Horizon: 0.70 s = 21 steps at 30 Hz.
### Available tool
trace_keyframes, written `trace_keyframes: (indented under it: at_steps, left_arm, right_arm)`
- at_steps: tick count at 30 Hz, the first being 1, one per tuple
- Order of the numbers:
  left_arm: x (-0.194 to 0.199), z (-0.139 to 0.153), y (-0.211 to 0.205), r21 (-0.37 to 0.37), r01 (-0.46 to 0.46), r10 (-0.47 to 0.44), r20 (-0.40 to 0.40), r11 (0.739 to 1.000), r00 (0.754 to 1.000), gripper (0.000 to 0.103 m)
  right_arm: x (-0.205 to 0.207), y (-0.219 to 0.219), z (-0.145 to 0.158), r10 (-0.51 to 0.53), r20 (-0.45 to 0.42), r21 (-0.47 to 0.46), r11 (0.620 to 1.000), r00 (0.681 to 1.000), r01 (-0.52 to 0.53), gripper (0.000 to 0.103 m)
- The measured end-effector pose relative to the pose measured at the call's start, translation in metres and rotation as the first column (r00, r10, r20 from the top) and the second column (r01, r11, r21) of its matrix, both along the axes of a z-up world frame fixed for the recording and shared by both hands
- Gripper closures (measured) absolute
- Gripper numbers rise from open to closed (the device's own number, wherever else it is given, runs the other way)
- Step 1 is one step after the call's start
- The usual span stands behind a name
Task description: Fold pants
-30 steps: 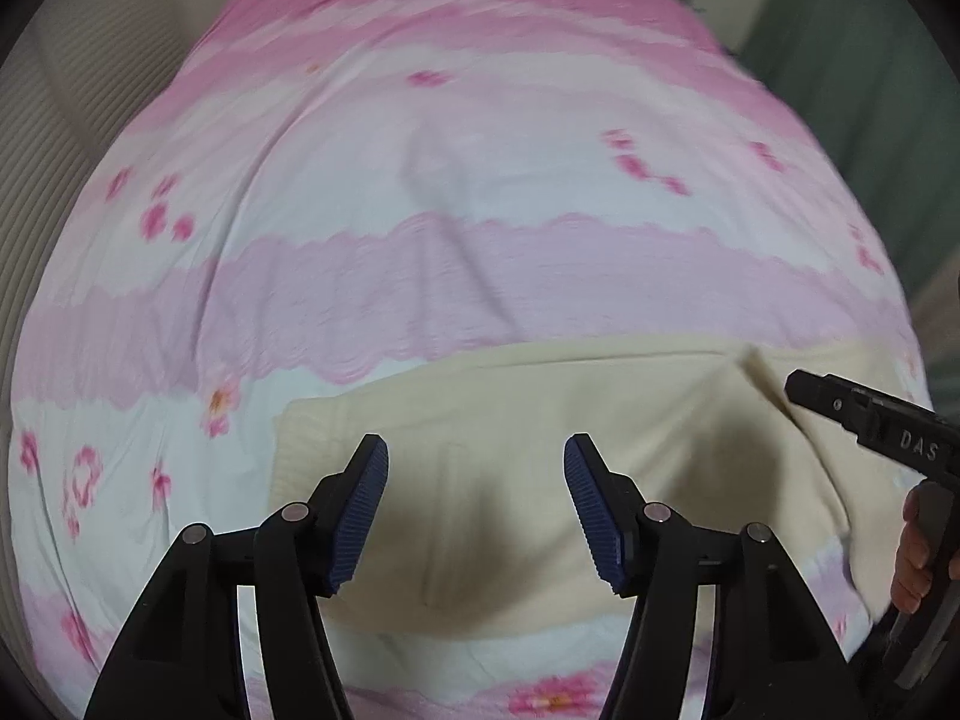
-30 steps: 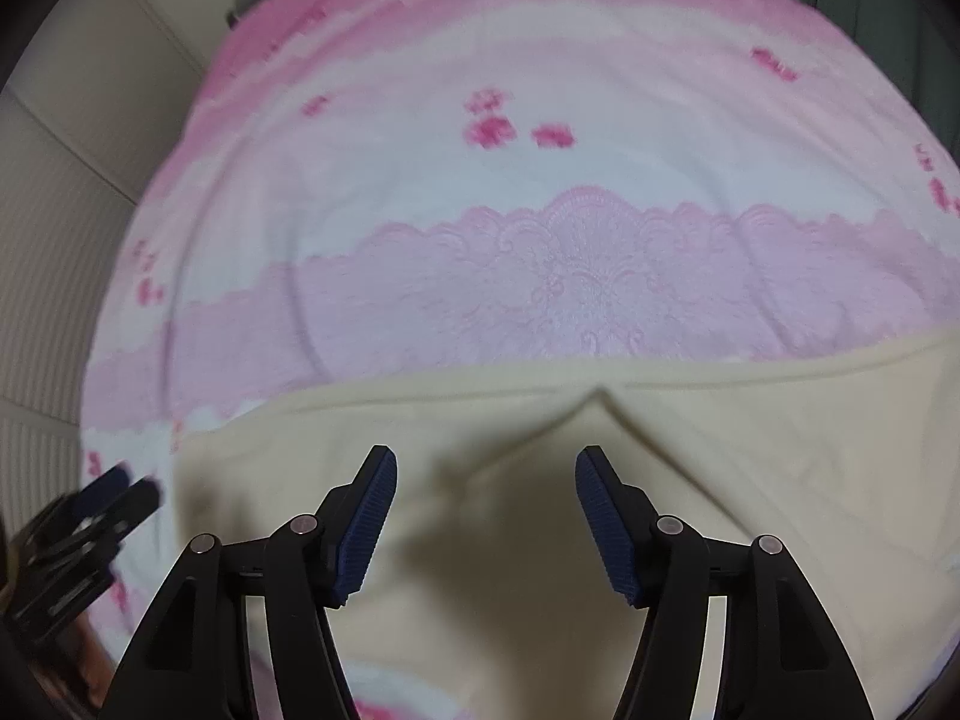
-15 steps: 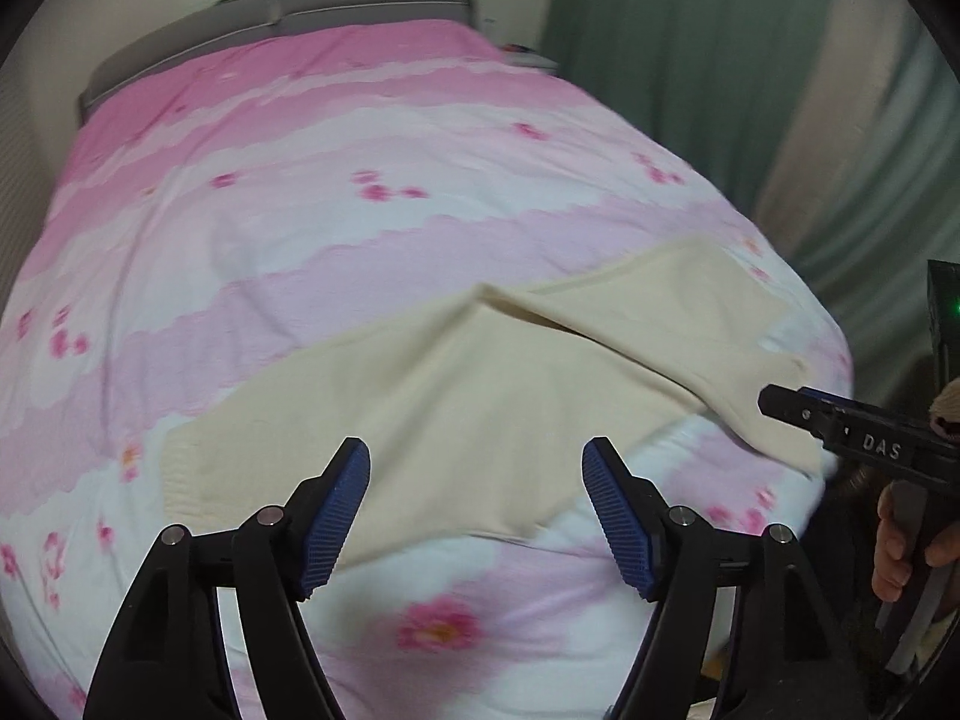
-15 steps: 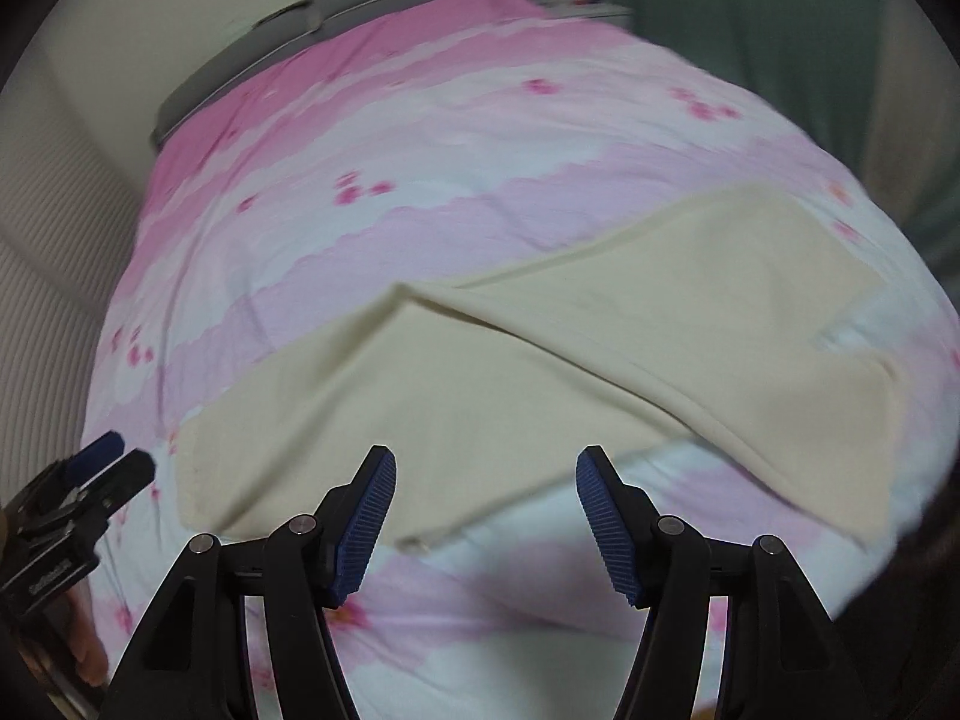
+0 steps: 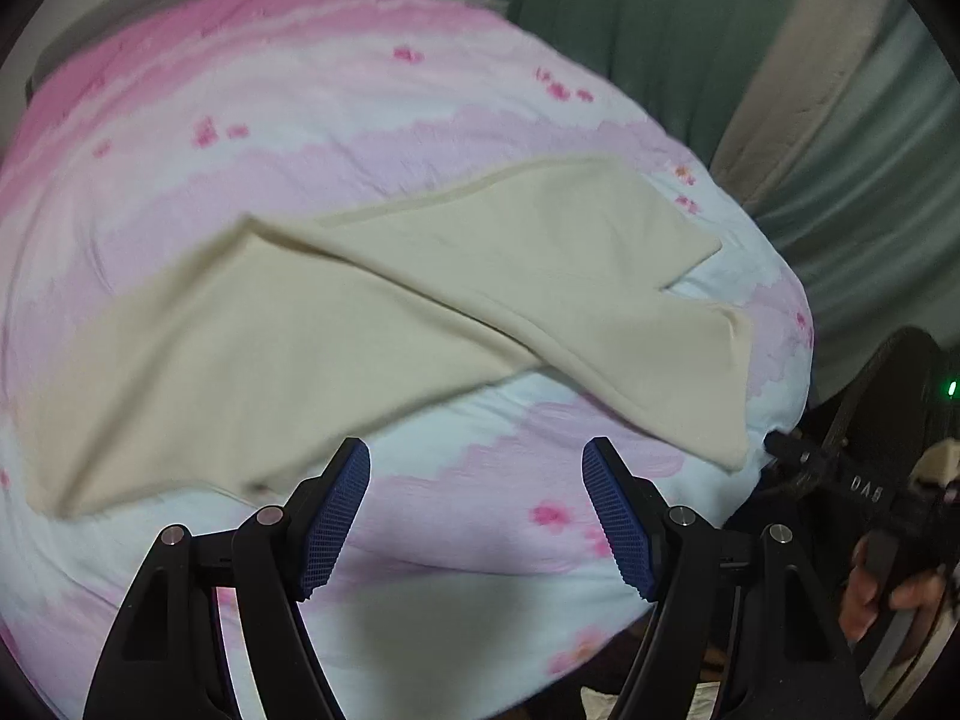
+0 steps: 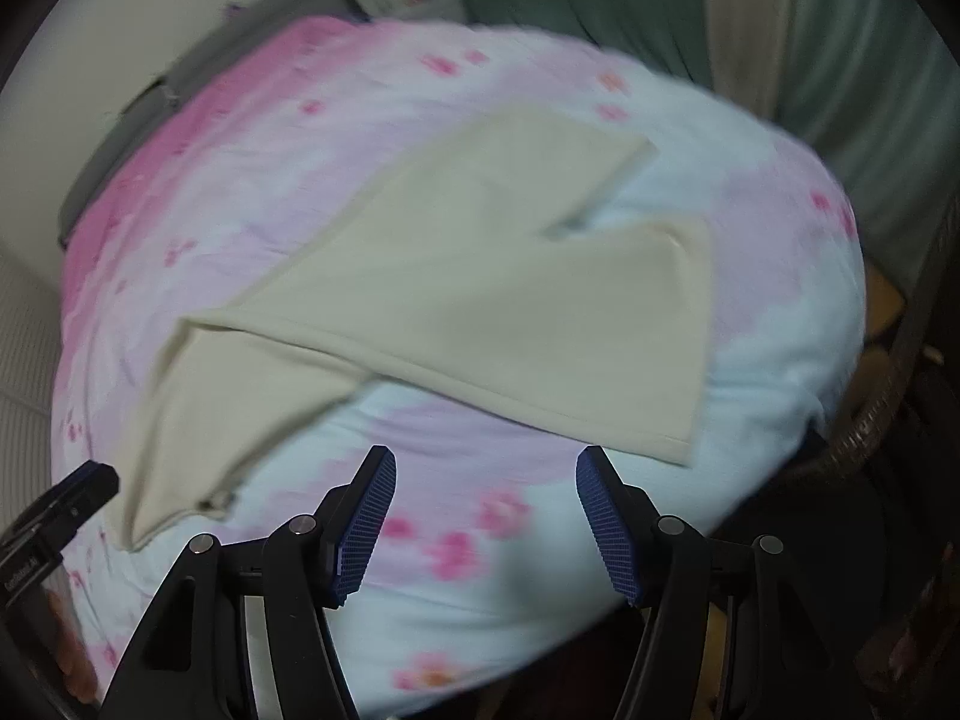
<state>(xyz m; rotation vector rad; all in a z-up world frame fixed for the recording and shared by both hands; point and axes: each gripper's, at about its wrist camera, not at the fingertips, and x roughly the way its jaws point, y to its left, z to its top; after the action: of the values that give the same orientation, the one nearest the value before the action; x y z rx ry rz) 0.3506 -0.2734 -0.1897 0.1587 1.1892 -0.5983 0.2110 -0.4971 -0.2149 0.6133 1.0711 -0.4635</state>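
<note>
Cream pants lie spread flat on the pink and white flowered bed cover, waist at the left and both legs fanning out to the right. My left gripper hovers open over bare cover just in front of the pants, nothing between its blue pads. In the right wrist view the same pants fill the middle, and my right gripper stands open above the cover below the nearer leg's hem, also holding nothing.
The bed's right edge drops off to green curtains and a beige strip. A grey headboard is at the far end. A hand holds the right gripper's handle at the right; the left gripper's body shows at the left.
Both grippers have swept right along the bed, from above the waist and crotch to in front of the legs. The left jaws have widened. The pants lie unmoved.
</note>
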Motion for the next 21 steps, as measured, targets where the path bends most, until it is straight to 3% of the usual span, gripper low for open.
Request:
trace_keyframes:
  at_steps: [6, 10, 15, 18, 21]
  left_arm:
    - [-0.008, -0.037, -0.054, 0.086, -0.014, 0.021, -0.084, 0.996, 0.996, 0.03]
    - [-0.011, -0.048, -0.076, 0.138, 0.006, 0.007, -0.088, 0.99, 0.996, 0.03]
    - [-0.009, -0.053, -0.084, 0.168, 0.027, -0.011, -0.095, 0.985, 0.995, 0.03]
    - [-0.003, -0.057, -0.087, 0.173, 0.044, -0.026, -0.107, 0.984, 0.994, 0.03]
    - [0.009, -0.063, -0.09, 0.17, 0.066, -0.045, -0.125, 0.983, 0.991, 0.03]
  right_arm:
    - [-0.032, -0.07, -0.066, -0.036, -0.087, 0.183, 0.982, 0.996, 0.051, 0.04]
    - [-0.042, -0.09, -0.1, -0.044, -0.125, 0.233, 0.97, 0.991, 0.073, 0.04]
    - [-0.044, -0.107, -0.141, -0.109, -0.149, 0.35, 0.924, 0.983, 0.155, 0.04]
    - [-0.041, -0.115, -0.158, -0.173, -0.151, 0.434, 0.873, 0.973, 0.222, 0.04]
    - [-0.034, -0.118, -0.166, -0.214, -0.151, 0.449, 0.855, 0.965, 0.26, 0.04]
